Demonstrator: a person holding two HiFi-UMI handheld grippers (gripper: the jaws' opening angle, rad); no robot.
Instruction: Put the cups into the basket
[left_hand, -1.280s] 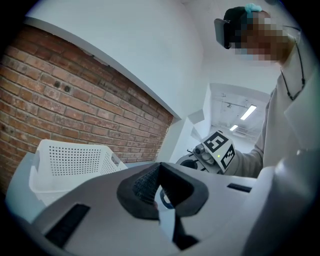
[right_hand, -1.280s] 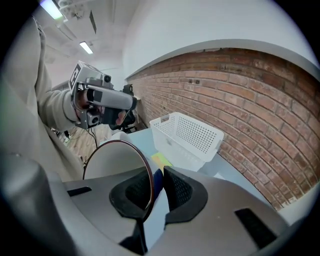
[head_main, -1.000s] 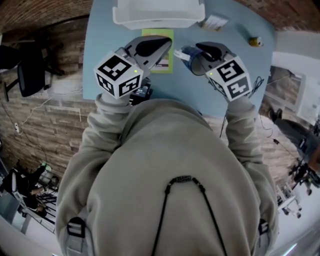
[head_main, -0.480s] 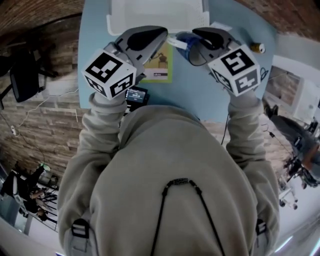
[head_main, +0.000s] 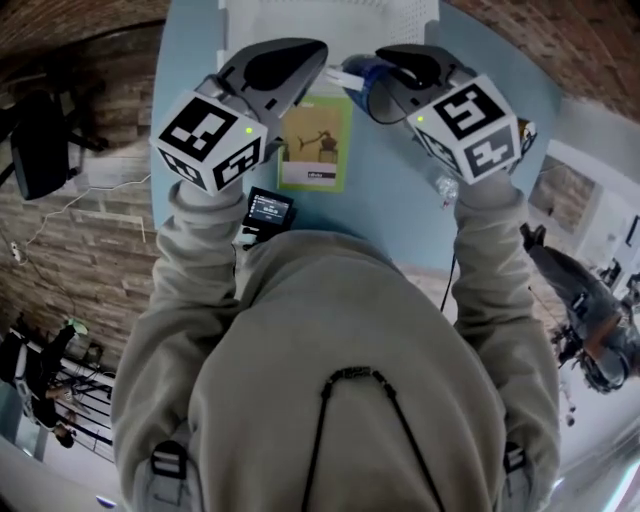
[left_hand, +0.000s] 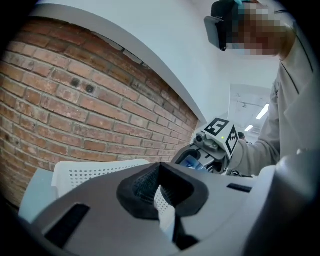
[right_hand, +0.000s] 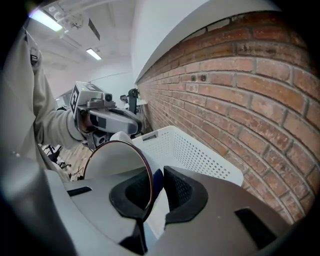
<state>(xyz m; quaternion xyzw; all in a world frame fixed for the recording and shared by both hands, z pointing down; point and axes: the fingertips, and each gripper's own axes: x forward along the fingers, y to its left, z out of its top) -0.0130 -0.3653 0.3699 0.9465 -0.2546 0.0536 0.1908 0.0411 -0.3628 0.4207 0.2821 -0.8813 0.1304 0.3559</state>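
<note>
Blue table (head_main: 400, 200) mid-frame, white basket (head_main: 330, 20) at the top edge. Upper right, the right gripper (head_main: 388, 62) is clamped on the blue cup (head_main: 360, 76) by its wall, just beside the basket's near rim. Upper left, the left gripper (head_main: 298, 58) is pinched closed, holding nothing.

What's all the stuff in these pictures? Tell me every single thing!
basket: 1, white, far end of the table
table: 1, light blue, under everything
cup: 1, blue outside, white inside, held near the basket
card: 1, green, flat on the table
screen device: 1, black, near table edge
brick wall: red-brown, behind the basket
left gripper: grey, jaws together, empty
right gripper: grey, clamping the cup's wall
sleeves: 2, beige
</note>
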